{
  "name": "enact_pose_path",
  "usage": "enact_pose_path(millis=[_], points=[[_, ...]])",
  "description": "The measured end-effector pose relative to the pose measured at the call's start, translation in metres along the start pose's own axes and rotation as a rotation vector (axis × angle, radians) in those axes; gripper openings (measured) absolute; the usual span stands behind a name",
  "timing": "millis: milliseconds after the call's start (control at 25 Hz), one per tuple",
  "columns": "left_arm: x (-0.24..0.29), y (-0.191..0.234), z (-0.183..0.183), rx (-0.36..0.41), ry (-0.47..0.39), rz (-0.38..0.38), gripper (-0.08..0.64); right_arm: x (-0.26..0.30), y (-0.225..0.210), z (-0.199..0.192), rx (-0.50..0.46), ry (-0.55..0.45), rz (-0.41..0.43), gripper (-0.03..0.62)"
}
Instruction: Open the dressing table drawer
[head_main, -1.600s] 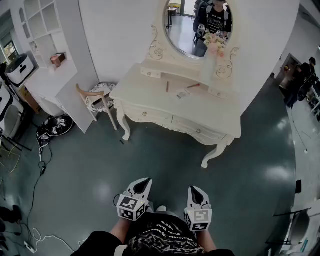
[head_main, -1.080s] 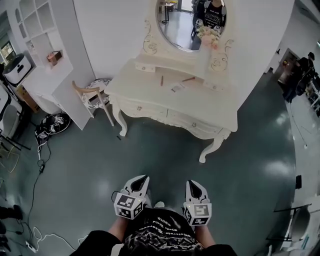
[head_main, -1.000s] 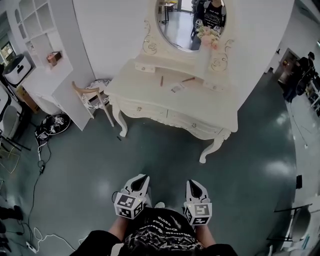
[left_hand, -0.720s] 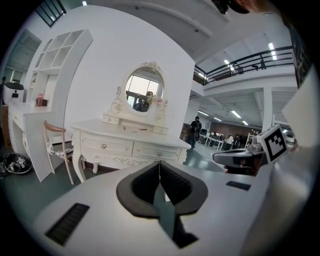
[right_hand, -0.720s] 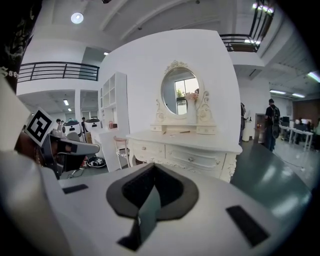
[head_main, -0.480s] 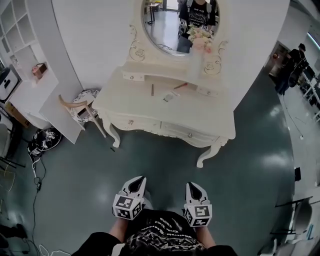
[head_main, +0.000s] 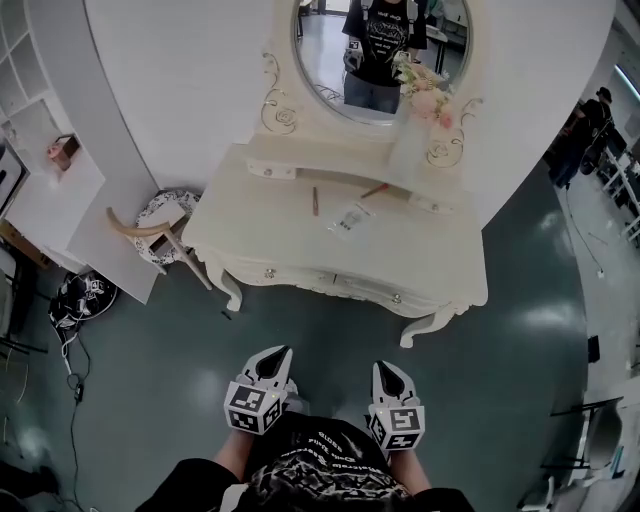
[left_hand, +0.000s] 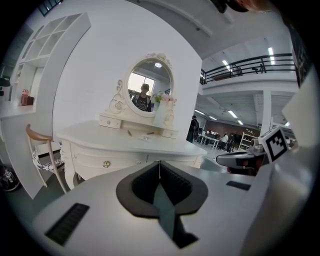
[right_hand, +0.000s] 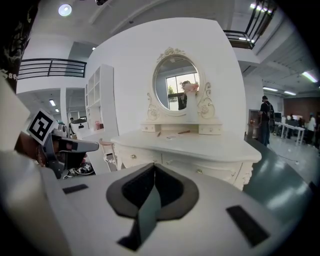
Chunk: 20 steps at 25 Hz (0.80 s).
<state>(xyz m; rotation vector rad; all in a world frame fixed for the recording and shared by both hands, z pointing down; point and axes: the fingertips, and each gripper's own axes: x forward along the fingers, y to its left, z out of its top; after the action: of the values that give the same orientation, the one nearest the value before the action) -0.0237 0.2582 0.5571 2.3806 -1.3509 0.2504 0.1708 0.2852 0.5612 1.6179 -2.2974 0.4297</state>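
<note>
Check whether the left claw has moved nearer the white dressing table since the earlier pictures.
Yes. The left claw has moved toward the white dressing table; the dark floor gap between them is narrower.

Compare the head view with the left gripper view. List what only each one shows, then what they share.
Only the head view: the marker cube on the left hand-held gripper, and the person's black printed shirt.
Only the left gripper view: the balcony railing, the ceiling lights, and the left hand-held gripper's jaws close up, together on nothing.
Both: the dressing table with its drawers shut, the oval mirror, the chair and the right hand-held gripper.
</note>
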Motion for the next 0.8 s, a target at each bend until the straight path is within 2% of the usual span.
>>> enact_pose_path(millis=[400,800], points=[[0.031,0.079,0.037,0.039,0.029,-0.076,0.017,0.085,0.039,0.039,0.010,-0.020,-0.010,0.012],[0.039,0.101,0.047,0.018,0.028,-0.097,0.017,0.115,0.062,0.038,0.032,0.022,0.012,0.012]])
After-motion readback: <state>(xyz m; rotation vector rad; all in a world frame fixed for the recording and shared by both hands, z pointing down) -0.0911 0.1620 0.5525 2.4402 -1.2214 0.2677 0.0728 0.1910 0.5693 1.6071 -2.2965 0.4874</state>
